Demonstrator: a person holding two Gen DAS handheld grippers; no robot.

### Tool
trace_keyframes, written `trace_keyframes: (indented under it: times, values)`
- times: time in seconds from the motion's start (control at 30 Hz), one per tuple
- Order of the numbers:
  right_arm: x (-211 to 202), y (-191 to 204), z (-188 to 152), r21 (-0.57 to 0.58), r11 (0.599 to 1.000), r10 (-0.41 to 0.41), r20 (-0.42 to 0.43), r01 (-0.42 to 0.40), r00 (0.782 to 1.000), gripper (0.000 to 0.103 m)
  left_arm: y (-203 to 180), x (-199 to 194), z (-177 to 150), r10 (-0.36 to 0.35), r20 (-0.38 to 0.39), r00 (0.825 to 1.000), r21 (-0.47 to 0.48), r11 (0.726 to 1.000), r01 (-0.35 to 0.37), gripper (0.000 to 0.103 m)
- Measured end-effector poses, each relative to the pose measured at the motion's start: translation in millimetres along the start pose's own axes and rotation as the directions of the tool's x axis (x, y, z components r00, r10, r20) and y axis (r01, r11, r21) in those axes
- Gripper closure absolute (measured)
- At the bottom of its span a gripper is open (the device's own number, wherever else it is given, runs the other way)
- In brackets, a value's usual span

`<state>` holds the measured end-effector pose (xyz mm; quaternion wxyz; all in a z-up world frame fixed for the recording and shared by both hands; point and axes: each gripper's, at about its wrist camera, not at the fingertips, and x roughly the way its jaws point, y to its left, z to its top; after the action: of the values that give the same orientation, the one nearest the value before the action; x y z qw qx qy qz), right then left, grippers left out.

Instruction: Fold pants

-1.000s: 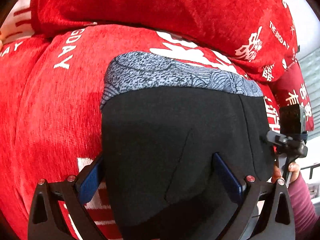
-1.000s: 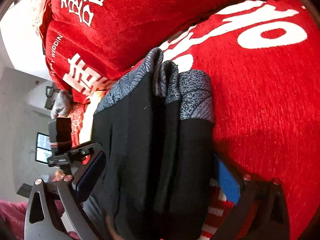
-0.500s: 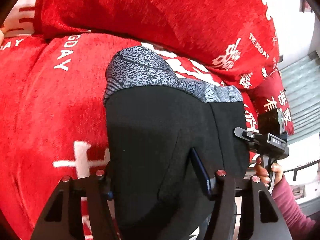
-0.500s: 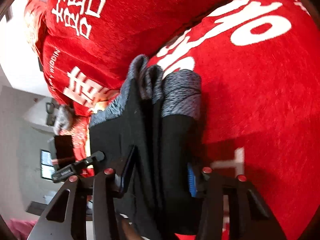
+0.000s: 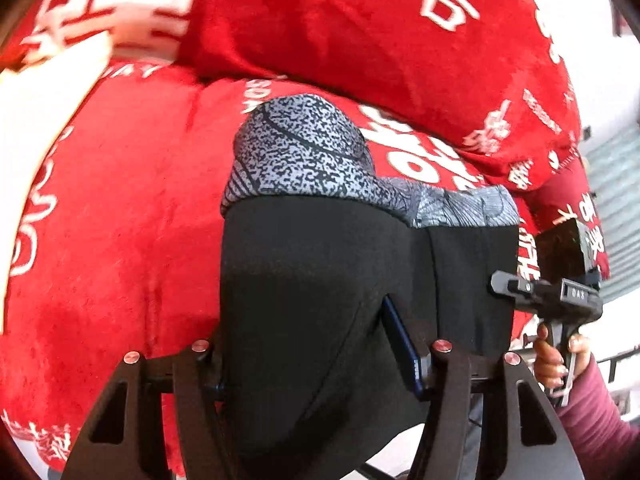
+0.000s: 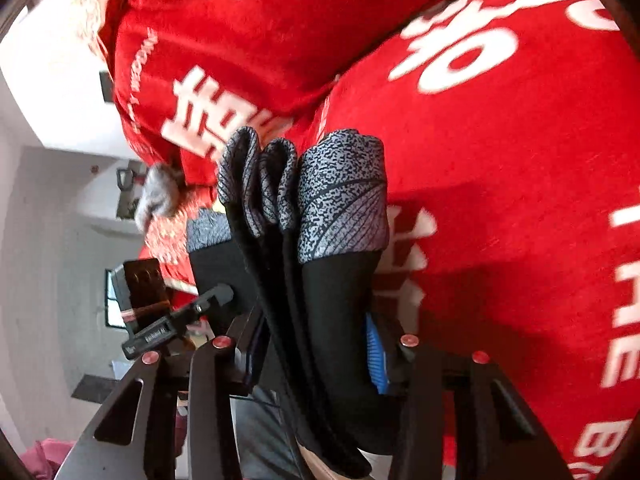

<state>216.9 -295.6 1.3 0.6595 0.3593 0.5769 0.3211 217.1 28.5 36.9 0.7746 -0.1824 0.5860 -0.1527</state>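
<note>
Pants [image 5: 320, 300], black with a speckled grey waistband [image 5: 304, 156], now sit as a folded bundle pinched at both ends, filling the lower centre of each wrist view. A second ago your fingers stood wide on either side of the stack; both sets of jaws have just been closing and now squeeze the cloth. Your left gripper [image 5: 320, 364] holds a thick wad of the black fabric between its pads, at about half its spread. Your right gripper [image 6: 316, 344] clamps the layered edge of the same stack, where several folds stand side by side, with a blue pad [image 6: 374, 354] pressed into the outer layer. The red cushion [image 5: 120, 240] with white lettering has shifted in both views since then, and the bundle appears to be coming up off it, though contact underneath is hidden. Your other hand [image 5: 556, 360] on its handle shows at the right edge of the left view. Judging by this, folding looks finished and you are carrying the stack; keep both grips even so the layers do not slide apart.
</note>
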Motion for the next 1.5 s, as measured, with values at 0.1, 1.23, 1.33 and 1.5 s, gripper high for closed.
trace_keyframes:
  times: [0.1,1.23,1.33,1.5]
  values:
    - [12.7,1.7,-1.5,-0.009,0.998,-0.067,0.025,0.068,0.997,0.058,21.1,7.5,-8.2,0.007,0.008,1.0,-0.019,1.0,-0.007,0.04]
    - [-30.0,46.7,-80.0,-0.043,0.905,-0.402,0.234,0.422,0.885,0.017,-27.9,-37.0,-86.4,0.349,0.215,0.912,0.054,0.928,-0.368,0.0]
    - [-27.4,60.9,-91.3,-0.069,0.892,-0.417,0.258,0.447,0.872,0.014,-36.0,-35.0,-95.8,0.344,0.203,0.917,0.062,0.93,-0.362,0.0]
    - [-17.1,82.1,-105.2,-0.118,0.849,-0.467,0.286,0.514,0.837,0.0,-44.0,-36.7,-107.7,0.36,0.198,0.912,0.051,0.925,-0.376,0.0]
